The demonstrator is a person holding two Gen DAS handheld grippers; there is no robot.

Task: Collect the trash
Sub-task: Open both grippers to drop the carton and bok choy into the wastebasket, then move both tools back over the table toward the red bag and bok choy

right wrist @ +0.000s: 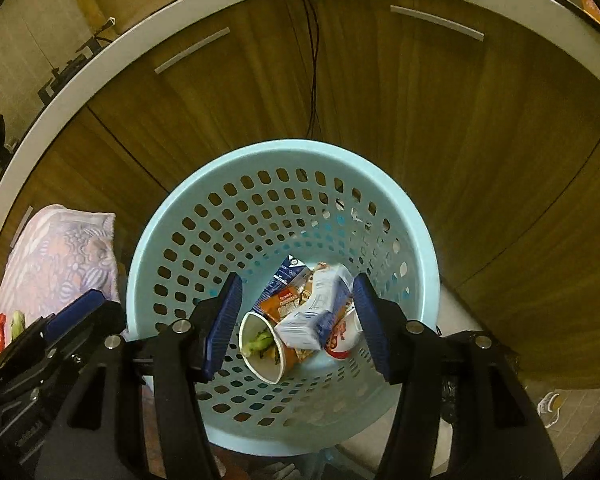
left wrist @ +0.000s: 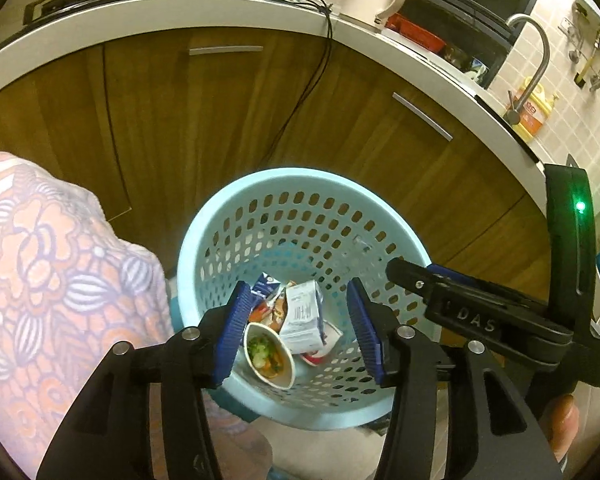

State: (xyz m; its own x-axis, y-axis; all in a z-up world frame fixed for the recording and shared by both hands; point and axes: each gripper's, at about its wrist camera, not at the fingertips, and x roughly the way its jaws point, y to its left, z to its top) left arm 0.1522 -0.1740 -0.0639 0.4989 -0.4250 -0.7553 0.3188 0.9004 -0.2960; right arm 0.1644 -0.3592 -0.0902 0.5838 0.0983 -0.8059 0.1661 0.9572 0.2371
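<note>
Trash: a paper cup [left wrist: 269,354], white carton [left wrist: 302,312] and wrappers are lying at the bottom of the blue basket [left wrist: 236,216], under both tools.
Left hand-held gripper [left wrist: 298,334]: hovering over the basket, pads standing apart, gripping nothing.
Right hand-held gripper [right wrist: 298,326]: also hanging spread apart over the basket, empty.
Room: basket is sitting on the floor before wooden cabinets [right wrist: 440,120]; floral cloth [left wrist: 52,272] lying left.
</note>
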